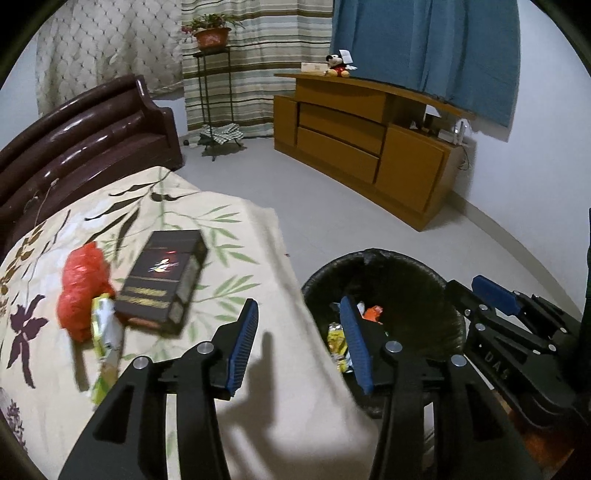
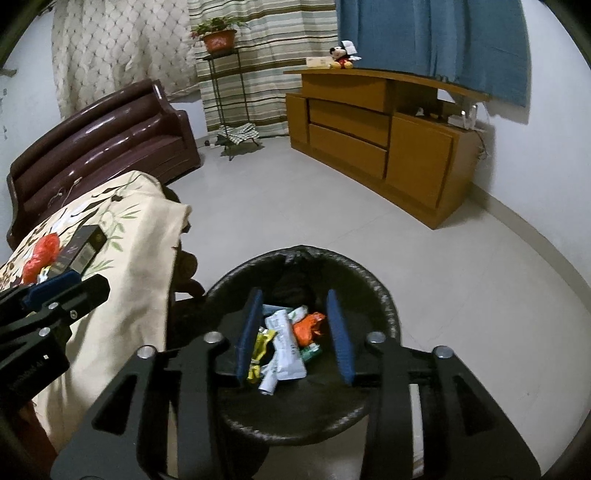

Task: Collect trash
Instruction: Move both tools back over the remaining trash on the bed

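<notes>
- The left gripper [image 1: 299, 341] has its jaws apart with nothing between them. It hangs over the edge of the table, right next to the trash bin [image 1: 413, 273].
- The right gripper [image 2: 295, 332] is over the trash bin [image 2: 380, 295]. Its jaws are apart and empty too. Wrappers [image 2: 284, 339] lie at the bottom of the bin, seen between the jaws.
- Trash is left on the counter: a red plastic bag [image 1: 79, 291], a yellow-green wrapper [image 1: 105, 332] and a dark box [image 1: 164, 282]. They lie close together, and the box leans on the wrapper.
- The red bag looks soft, light and crinkly. I think it would squash in the jaws, so pinching a thick bunched part should work best.
- The wrapper looks thin, light and a bit slippery. Its raised end near the box seems the easiest spot to grab.
- The box looks stiff and light. Taking it across its narrow sides should hold it well.
- The counter has a cream cloth with leaves and flowers [image 1: 221, 229] over it. The cloth is soft and could bunch up if the jaws dig in.
- The room has a pale tiled floor [image 2: 295, 206], a dark brown sofa [image 1: 85, 133], a wooden cabinet [image 1: 362, 147] with a toy mouse [image 1: 339, 66] on top, a potted plant on a stand [image 1: 212, 35] and curtains [image 1: 424, 48].
</notes>
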The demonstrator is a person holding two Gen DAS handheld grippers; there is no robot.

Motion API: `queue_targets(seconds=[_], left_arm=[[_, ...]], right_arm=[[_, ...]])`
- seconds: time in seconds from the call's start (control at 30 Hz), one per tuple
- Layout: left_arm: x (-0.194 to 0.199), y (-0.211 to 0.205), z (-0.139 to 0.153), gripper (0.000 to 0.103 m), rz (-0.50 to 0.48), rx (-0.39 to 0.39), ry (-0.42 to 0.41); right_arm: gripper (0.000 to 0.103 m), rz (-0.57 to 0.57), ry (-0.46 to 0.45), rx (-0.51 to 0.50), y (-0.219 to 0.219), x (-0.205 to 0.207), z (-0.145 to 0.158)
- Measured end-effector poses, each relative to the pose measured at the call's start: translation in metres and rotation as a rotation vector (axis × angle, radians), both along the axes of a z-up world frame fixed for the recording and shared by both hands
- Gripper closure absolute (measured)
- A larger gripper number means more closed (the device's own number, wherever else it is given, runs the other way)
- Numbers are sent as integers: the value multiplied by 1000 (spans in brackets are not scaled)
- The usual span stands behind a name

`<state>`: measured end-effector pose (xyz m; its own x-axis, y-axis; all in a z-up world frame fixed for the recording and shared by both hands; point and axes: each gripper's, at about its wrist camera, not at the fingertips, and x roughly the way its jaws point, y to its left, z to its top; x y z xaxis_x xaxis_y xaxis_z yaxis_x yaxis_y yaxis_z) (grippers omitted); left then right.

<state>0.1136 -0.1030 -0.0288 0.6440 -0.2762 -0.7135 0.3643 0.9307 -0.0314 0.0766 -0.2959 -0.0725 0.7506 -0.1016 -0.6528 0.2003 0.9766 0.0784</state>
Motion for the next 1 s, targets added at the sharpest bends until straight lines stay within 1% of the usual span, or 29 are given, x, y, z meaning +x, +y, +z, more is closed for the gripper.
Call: queue_targets(seconds=[0.3, 0.37, 0.5, 0.6, 1.0], left_arm=[[-6, 48, 8, 57, 74, -12, -6], [-6, 62, 9, 57, 100, -15, -7], [-10, 90, 10, 53, 152, -18, -14], [-13, 113, 10, 53, 196, -17, -20], [-22, 197, 3, 52, 349, -27, 3]], right_arm=[[66, 81, -6, -7, 41, 2, 12], [66, 98, -9, -8, 50, 3, 15], [65, 141, -13, -12, 73, 5, 22], [65, 174, -14, -18, 91, 7, 26], [64, 304, -6, -28, 163, 11, 31]])
